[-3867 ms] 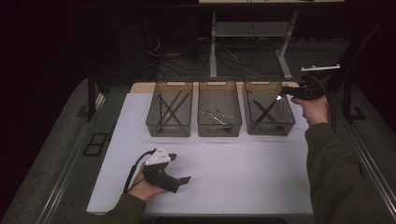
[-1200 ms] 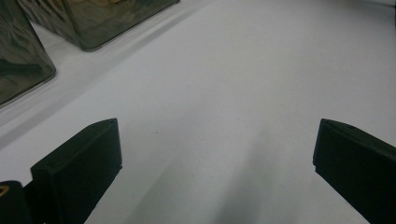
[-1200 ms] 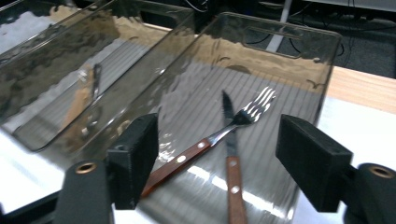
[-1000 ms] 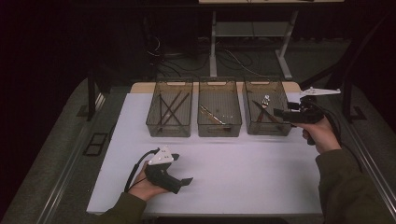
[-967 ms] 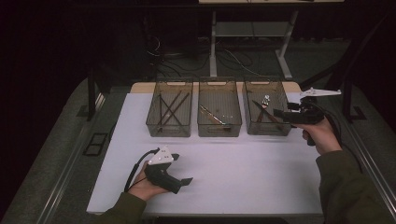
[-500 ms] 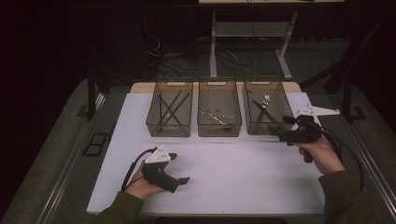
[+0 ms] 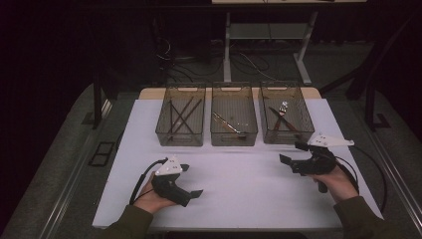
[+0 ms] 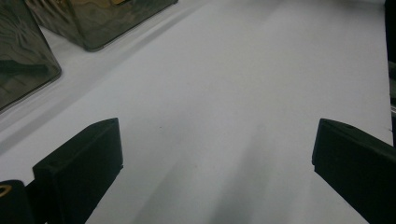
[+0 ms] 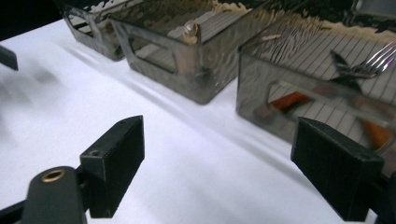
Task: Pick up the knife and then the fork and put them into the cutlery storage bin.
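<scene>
So the right gripper (image 7: 293, 154) has pulled back from the right bin (image 7: 286, 118) onto the white table (image 7: 239, 179), jaws wide and empty. Fork (image 7: 281, 108) sits in that bin. Left gripper (image 7: 191, 181) hasn't budged, also gaping, empty.

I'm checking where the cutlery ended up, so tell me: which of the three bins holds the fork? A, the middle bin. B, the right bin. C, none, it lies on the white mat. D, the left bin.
B: the fork lies in the right bin, its tines toward the far end, also seen in the right gripper view.
</scene>
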A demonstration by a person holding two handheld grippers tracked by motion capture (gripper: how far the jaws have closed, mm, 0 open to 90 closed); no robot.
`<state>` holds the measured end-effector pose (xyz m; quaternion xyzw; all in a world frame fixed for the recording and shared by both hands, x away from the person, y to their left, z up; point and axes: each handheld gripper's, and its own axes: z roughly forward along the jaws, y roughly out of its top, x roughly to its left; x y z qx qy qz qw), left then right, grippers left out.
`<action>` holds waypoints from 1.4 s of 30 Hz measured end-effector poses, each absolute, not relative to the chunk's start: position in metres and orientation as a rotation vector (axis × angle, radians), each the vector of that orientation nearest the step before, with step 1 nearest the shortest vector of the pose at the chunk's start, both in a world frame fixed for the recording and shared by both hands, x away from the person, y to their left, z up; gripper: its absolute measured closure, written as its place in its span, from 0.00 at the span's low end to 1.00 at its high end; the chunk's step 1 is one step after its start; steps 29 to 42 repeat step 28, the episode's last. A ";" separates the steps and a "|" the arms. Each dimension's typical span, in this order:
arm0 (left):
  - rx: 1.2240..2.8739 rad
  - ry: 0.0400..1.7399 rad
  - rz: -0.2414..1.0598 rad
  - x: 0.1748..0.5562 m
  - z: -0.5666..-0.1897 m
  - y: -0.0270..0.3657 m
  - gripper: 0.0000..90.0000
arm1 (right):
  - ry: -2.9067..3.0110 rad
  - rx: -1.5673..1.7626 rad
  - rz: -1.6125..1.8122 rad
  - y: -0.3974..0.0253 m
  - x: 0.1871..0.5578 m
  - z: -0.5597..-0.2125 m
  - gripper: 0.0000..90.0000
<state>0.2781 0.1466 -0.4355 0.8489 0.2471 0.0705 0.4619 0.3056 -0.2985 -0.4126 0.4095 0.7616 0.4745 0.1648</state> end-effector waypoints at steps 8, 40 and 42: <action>2.082 0.608 0.172 0.278 -0.435 0.146 0.01 | 2.212 1.155 1.396 -0.293 0.287 -0.432 0.19; 2.078 0.615 0.168 0.277 -0.435 0.146 0.01 | 2.336 1.068 1.331 -0.290 0.256 -0.446 0.19; 2.078 0.615 0.168 0.277 -0.435 0.146 0.01 | 2.336 1.068 1.331 -0.290 0.256 -0.446 0.19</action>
